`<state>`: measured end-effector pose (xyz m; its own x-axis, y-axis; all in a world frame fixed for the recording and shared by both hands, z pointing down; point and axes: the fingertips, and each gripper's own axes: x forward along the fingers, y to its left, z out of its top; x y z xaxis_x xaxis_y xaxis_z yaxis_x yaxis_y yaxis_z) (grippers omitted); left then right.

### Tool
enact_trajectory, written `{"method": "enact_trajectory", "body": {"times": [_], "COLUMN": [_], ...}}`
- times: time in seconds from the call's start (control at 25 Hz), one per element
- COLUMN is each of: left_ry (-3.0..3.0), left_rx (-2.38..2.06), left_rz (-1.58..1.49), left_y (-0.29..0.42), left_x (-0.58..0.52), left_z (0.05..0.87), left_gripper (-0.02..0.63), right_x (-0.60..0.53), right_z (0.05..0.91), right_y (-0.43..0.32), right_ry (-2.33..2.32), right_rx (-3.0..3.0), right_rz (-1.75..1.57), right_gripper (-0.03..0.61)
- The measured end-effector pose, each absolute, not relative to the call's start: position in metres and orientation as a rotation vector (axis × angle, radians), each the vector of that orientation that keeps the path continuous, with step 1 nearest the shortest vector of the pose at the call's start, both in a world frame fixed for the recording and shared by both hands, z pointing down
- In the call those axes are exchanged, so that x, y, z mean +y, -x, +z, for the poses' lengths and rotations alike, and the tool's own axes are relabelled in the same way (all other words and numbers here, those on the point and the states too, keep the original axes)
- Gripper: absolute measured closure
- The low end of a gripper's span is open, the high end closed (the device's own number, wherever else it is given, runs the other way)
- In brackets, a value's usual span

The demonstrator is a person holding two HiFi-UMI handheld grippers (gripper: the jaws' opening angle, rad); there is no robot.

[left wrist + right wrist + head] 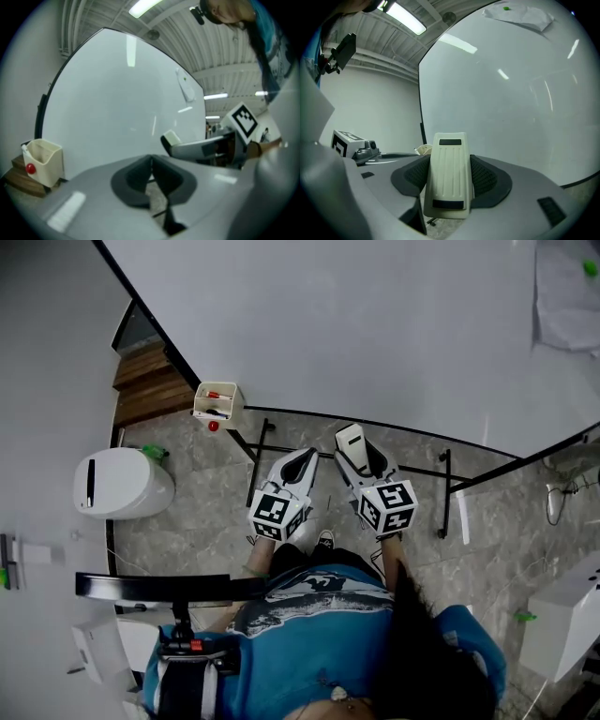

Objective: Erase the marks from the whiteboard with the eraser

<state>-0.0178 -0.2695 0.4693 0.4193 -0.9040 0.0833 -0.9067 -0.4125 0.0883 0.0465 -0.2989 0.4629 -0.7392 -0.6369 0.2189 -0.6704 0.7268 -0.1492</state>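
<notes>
1. Saw the whiteboard (375,324) filling the upper part of the head view, its dark lower edge running across just above both grippers.
2. Found the right gripper (362,457) pinching the eraser (352,442). In the right gripper view, saw both dark ribbed pads pressed against the long sides of this cream, ribbed block (448,178).
3. Noted the eraser standing upright between the jaws, its far end pointing toward the board and lying near the lower edge. Could not tell whether it touched the surface.
4. Found the left gripper (298,465) just beside the right one, also pointing at the board. In the left gripper view, saw its jaws pressed together at the tips (151,174), holding nothing, with only a narrow slit lower down showing the stone floor (187,531).
5. Saw a sheet of paper (567,296) under a green magnet (589,268) at the upper right corner of the board.
6. Noticed a cream box (217,401) with markers at the lower left edge of the board, and a red round piece (213,426) just under it.
7. Saw the black stand (258,460) of the board on the floor, and a white rounded container (122,484) to its left.
8. Recognised a blue shirt (319,624) at the bottom of the head view.
</notes>
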Motion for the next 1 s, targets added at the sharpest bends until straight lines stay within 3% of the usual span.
{"method": "enact_trajectory", "body": {"times": [0.44,1.0], "left_ry": [-2.558,-2.653], "left_rx": [-1.615,-1.466], "left_rz": [0.063,0.055], "left_y": [0.034,0.068], "left_x": [-0.292,-0.312], "left_z": [0.467,0.461], "left_gripper": [0.607,0.607], "right_x": [-0.338,-0.407], "right_z": [0.419,0.244], "right_y": [-0.027,-0.033], "right_ry": [-1.058,-1.442], "right_rx": [-2.791,-2.715], "right_rz": [0.09,-0.538], "right_gripper": [0.316,0.316]}}
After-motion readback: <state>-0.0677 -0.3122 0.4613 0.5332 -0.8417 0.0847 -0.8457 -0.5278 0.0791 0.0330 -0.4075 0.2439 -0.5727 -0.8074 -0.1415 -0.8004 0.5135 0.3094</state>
